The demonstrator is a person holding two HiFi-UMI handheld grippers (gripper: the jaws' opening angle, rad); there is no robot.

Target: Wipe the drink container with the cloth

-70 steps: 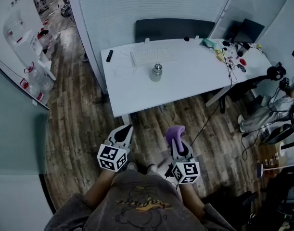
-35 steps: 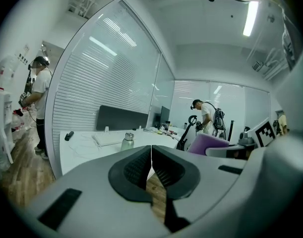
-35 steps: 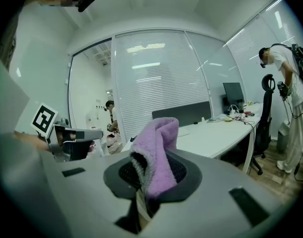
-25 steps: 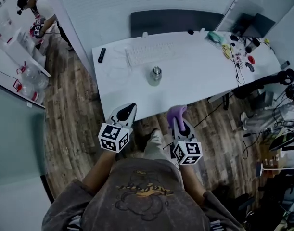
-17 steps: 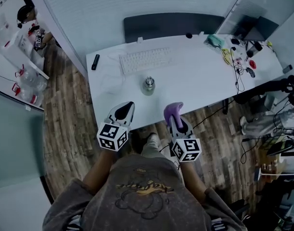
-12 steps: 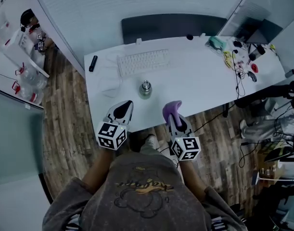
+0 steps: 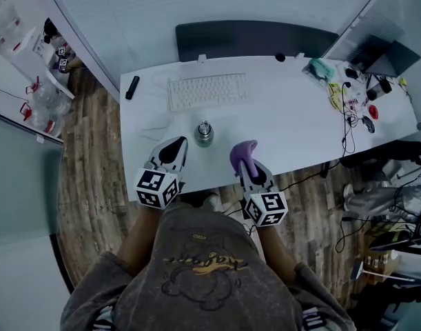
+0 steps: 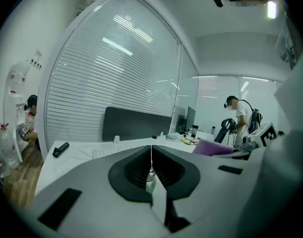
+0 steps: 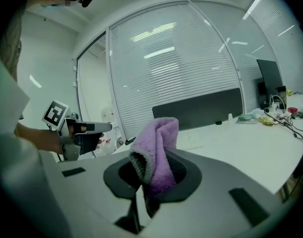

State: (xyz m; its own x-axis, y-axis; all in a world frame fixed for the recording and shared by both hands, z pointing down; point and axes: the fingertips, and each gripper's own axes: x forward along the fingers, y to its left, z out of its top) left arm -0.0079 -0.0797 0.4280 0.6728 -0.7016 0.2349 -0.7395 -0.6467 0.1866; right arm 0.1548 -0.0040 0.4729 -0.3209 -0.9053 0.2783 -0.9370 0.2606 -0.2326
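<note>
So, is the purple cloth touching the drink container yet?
Apart. The head view shows a strip of white table between the cloth, clamped in the right gripper, and the drink container.

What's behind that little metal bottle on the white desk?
A white keyboard lies behind the bottle, apart from it, then a dark panel. The bottle hides the desk patch just behind it.

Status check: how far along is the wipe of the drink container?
Done: the purple cloth is clamped in the right gripper. In hand: both grippers hover at the table's near edge, the left gripper shut and empty, close to the drink container. Left: cloth and container are apart, so all the wiping remains.
</note>
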